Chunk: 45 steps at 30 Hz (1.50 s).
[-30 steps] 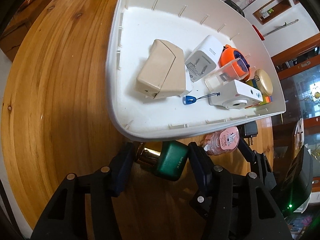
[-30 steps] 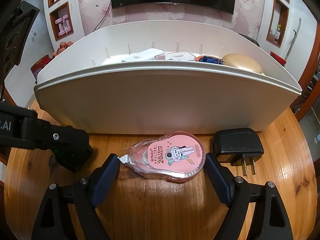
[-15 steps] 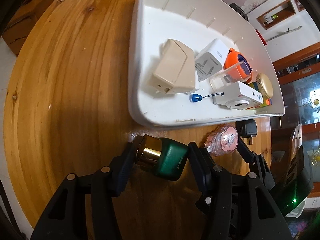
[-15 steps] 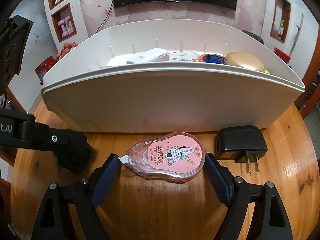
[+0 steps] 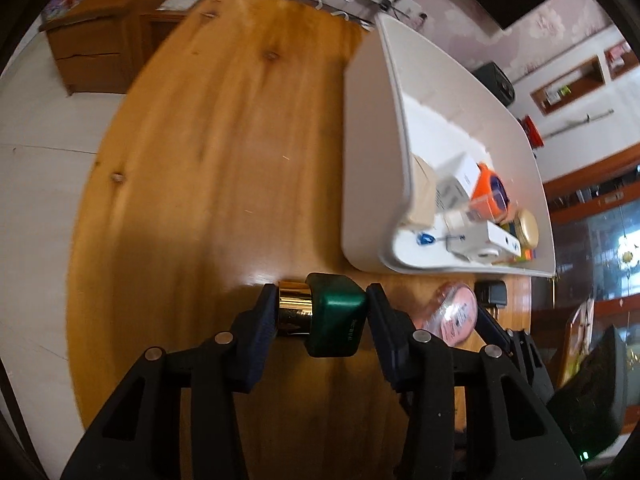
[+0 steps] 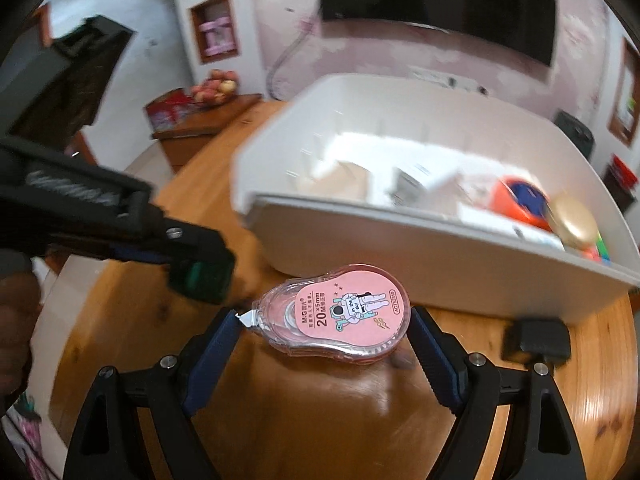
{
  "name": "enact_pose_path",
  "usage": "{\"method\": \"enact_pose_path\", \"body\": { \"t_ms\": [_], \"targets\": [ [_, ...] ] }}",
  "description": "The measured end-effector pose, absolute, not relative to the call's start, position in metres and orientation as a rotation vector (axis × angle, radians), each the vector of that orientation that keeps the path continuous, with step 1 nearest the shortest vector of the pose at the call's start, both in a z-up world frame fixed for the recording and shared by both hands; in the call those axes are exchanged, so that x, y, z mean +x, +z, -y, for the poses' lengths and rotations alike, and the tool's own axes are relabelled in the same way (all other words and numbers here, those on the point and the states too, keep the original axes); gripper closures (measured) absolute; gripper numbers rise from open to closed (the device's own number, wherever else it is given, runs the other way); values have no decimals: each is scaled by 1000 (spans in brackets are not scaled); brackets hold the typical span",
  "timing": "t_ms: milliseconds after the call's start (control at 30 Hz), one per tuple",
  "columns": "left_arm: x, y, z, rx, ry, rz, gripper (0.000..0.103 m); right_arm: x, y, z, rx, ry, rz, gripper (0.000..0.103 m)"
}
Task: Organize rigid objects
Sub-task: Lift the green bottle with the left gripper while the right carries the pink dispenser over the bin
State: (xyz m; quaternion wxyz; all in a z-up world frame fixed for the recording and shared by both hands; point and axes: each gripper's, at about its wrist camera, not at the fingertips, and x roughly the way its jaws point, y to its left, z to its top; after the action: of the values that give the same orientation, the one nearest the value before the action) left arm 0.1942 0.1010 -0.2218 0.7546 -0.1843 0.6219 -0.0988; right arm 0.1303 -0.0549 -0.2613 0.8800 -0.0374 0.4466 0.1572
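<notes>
Jaws of my left gripper (image 5: 322, 316) are clamped on a green bottle with a gold cap (image 5: 320, 316), lying sideways between the pads, gold end against the left pad, green end against the right. Bottle sits low over the wooden surface (image 5: 208, 184); can't tell if it touches. Jaws of my right gripper (image 6: 324, 334) are clenched end to end on a pink correction tape dispenser (image 6: 338, 314), white tip against the left pad, rounded end against the right, label up. Whether it's clear of the surface I can't tell.

White bin (image 5: 372, 168) stands just beyond both grippers, on the surface. Inside, crowded at its near right end: beige box (image 5: 420, 196), white adapter (image 5: 460, 184), orange round thing (image 5: 492, 192), white camera (image 5: 488, 242), gold round case (image 5: 526, 228); blurred. Black plug (image 6: 536, 338) lies on the surface beside the bin's near wall, right of the dispenser.
</notes>
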Motion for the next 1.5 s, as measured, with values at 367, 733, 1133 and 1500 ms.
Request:
{"method": "enact_pose_path", "body": {
  "t_ms": [367, 733, 1133, 1500],
  "targets": [
    [214, -178, -130, -406, -142, -1204, 55, 126, -212, 21, -96, 479, -805, 17],
    [255, -133, -120, -372, -264, -1040, 55, 148, -195, 30, -115, 374, -759, 17],
    [287, -130, -63, -302, -444, -1028, 55, 171, -208, 58, -79, 257, -791, 17],
    [298, -158, -29, -250, -451, -1139, 55, 192, -227, 73, -52, 229, -858, 17]
  ]
}}
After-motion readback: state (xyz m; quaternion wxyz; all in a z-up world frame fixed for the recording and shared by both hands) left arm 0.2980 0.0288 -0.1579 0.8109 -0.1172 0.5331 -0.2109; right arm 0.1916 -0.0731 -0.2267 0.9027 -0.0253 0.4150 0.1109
